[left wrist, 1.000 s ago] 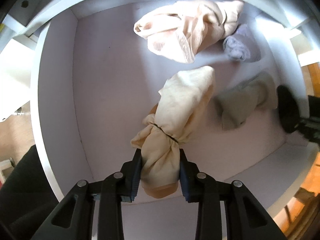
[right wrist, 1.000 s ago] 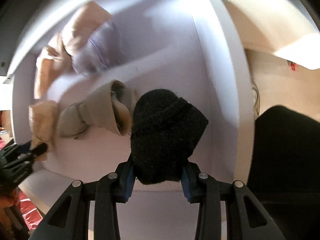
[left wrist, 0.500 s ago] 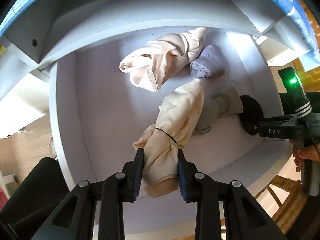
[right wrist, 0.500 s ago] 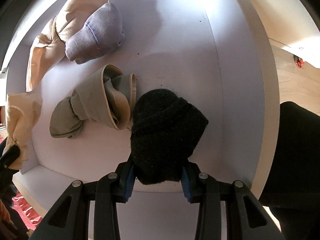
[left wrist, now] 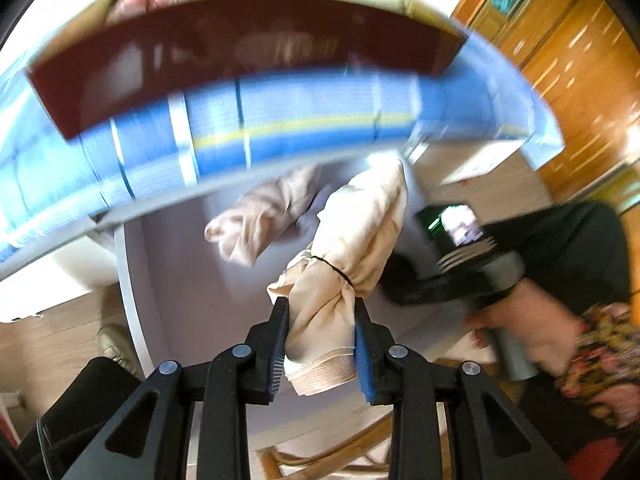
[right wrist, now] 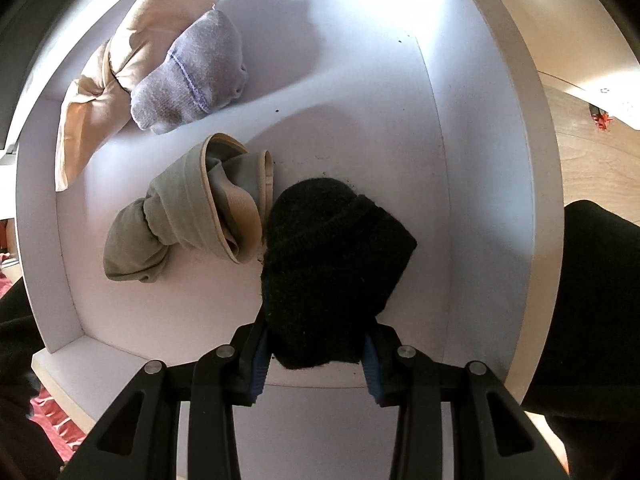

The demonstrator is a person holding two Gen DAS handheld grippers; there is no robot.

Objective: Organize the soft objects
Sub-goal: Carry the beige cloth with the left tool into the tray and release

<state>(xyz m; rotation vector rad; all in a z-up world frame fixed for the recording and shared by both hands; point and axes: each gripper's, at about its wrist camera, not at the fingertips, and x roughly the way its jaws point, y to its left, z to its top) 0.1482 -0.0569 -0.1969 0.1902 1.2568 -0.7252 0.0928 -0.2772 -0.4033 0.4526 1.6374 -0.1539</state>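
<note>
Left gripper point(left wrist: 320, 340) clenched on cream bundle point(left wrist: 352, 240) above the white drawer point(right wrist: 480, 160) — right gripper point(right wrist: 316, 360) grasping black sock point(right wrist: 332, 256), olive bundle point(right wrist: 184, 216) just left.

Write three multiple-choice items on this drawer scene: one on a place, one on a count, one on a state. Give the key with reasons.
1. Where does the grey sock lie?
A. against the peach bundle
B. on the black sock
C. outside the drawer

2. How many soft items lie loose in the drawer in the right wrist view?
A. one
B. three
C. five

3. What are the left tongs doing?
A. standing open and empty
B. gripping a cream bundle
C. gripping the black sock

Key:
1 A, the grey sock rests touching the peach bundle at the far corner.
2 B, the peach bundle, grey sock and olive bundle lie loose; the black sock is in the right tongs.
3 B, both pads press the cream bundle's end.
</note>
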